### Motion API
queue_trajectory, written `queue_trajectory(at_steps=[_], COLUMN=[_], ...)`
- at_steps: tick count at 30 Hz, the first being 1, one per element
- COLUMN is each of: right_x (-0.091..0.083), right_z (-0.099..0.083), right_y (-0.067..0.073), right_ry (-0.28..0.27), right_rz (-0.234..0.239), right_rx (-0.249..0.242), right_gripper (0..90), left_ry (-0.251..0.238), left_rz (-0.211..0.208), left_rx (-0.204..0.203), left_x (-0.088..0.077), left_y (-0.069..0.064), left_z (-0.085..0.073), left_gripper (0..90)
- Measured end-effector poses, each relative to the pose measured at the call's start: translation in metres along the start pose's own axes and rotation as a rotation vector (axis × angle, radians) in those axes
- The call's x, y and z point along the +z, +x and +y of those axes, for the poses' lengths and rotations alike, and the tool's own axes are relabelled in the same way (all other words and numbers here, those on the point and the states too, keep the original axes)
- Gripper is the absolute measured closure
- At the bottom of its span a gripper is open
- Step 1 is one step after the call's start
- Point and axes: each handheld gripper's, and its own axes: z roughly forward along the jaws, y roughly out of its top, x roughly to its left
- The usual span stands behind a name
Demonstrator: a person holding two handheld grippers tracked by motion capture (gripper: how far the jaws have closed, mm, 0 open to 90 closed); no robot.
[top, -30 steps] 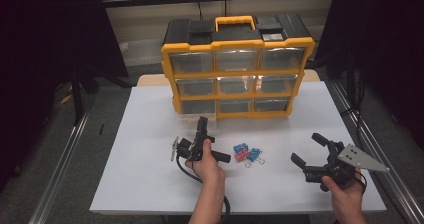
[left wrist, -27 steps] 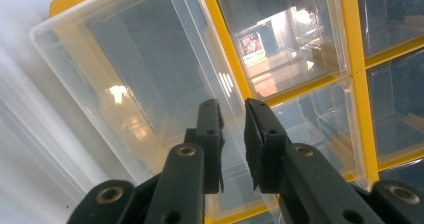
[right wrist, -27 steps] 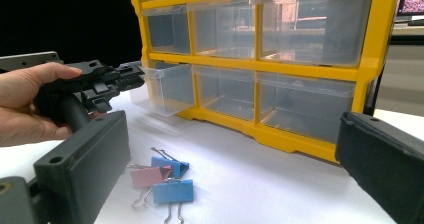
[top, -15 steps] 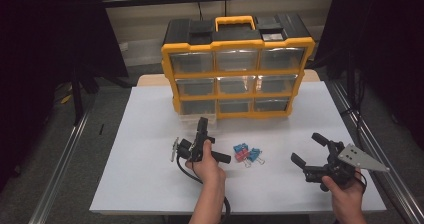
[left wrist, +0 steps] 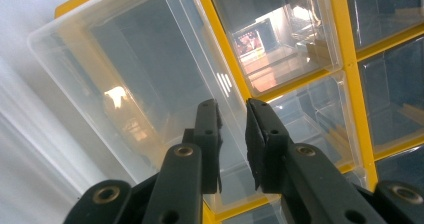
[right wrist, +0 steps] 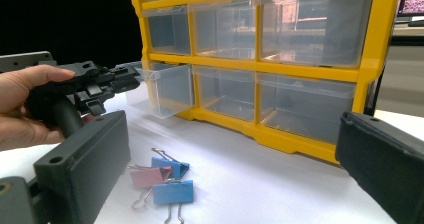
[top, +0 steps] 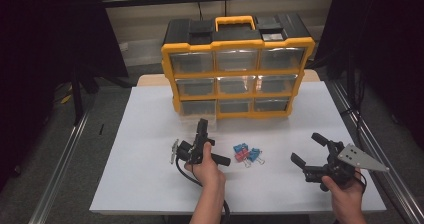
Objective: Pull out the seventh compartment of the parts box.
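My left gripper (top: 202, 130) pinches the front lip of the clear drawer (top: 199, 120) (bottom-left slot of the yellow organizer (top: 238, 46), partly pulled out), while my right gripper (top: 310, 150) gapes empty near the binder clips (top: 246, 154).

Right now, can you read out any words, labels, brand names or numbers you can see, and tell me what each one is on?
No text can be read anywhere.
Organizer: no label or brand legible on its lid or yellow frame.
Binder clips: plain, no print visible.
Bright screen seen through a clear drawer: too blurred to read.
Grippers: no markings legible.
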Motion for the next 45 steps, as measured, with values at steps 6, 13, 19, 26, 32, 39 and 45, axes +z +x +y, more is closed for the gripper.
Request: queue_trajectory(at_steps=[6, 13, 19, 26, 32, 39, 45], right_x=[0.0, 0.001, 0.0, 0.001, 0.001, 0.001, 0.001], right_z=[0.0, 0.0, 0.0, 0.0, 0.0, 0.0, 0.0], right_y=[0.0, 0.0, 0.0, 0.001, 0.001, 0.001, 0.001], right_ry=[-0.001, -0.002, -0.003, 0.002, 0.002, 0.002, 0.003], right_rz=[0.01, 0.01, 0.007, 0.008, 0.009, 0.008, 0.009], right_rx=[-0.003, -0.003, 0.001, -0.004, -0.005, -0.005, -0.006], right_gripper=[1.0, 1.0, 1.0, 1.0, 1.0, 1.0, 1.0], left_ry=[0.034, 0.0, 0.024, 0.022, 0.04, 0.057, 0.102], left_rz=[0.0, 0.001, -0.001, 0.0, 0.011, 0.002, -0.014], left_rx=[0.059, 0.014, 0.077, 0.113, 0.182, 0.245, 0.327], left_x=[-0.004, -0.005, -0.009, -0.011, -0.012, -0.012, -0.013], left_y=[0.002, -0.003, 0.0, 0.001, 0.005, 0.002, 0.005], left_z=[0.0, -0.003, -0.003, -0.002, -0.001, 0.002, 0.003], left_gripper=[76.2, 75.8, 75.8, 73.6, 64.1, 50.4, 41.3])
